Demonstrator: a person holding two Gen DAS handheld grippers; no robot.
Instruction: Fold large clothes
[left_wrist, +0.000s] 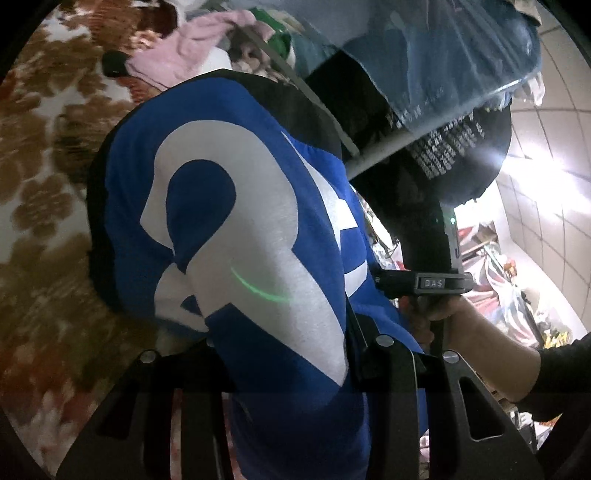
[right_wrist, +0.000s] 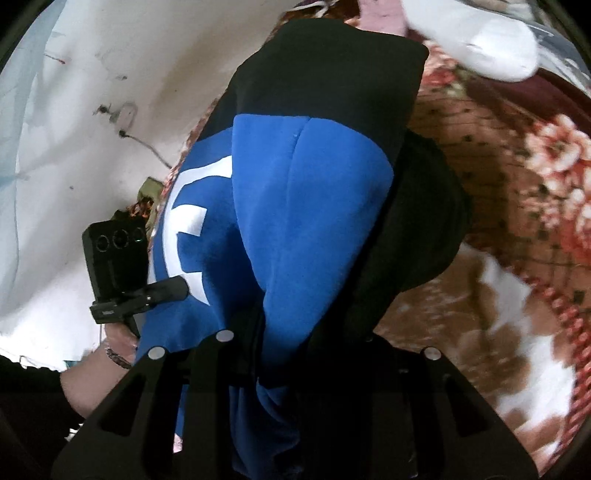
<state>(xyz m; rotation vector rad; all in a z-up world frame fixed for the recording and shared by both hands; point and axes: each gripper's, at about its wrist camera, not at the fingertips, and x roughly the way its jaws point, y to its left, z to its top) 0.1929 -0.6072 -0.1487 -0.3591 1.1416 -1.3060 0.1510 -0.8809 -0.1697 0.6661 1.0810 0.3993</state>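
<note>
Both hand-held grippers pinch the blue top (left_wrist: 258, 221): left hand-held gripper (left_wrist: 291, 369) & right hand-held gripper (right_wrist: 291, 369) each clamp a bunched edge, so it hangs spread above the floral blanket (left_wrist: 44, 177), prob. ready to lay flat for folding.

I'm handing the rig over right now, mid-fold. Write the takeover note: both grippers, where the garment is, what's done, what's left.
Left gripper: shut on the blue and black sweatshirt, fabric bunched between its fingers.
Right gripper: shut on the same sweatshirt at another part.
Garment: hanging slack between both grippers above the floral blanket, white lettering facing the left camera. A pile of other clothes lies beyond.
Done: sweatshirt picked up with both grippers.
Left: lay it flat on the blanket, then make the folds; no neat fold is visible yet.
</note>
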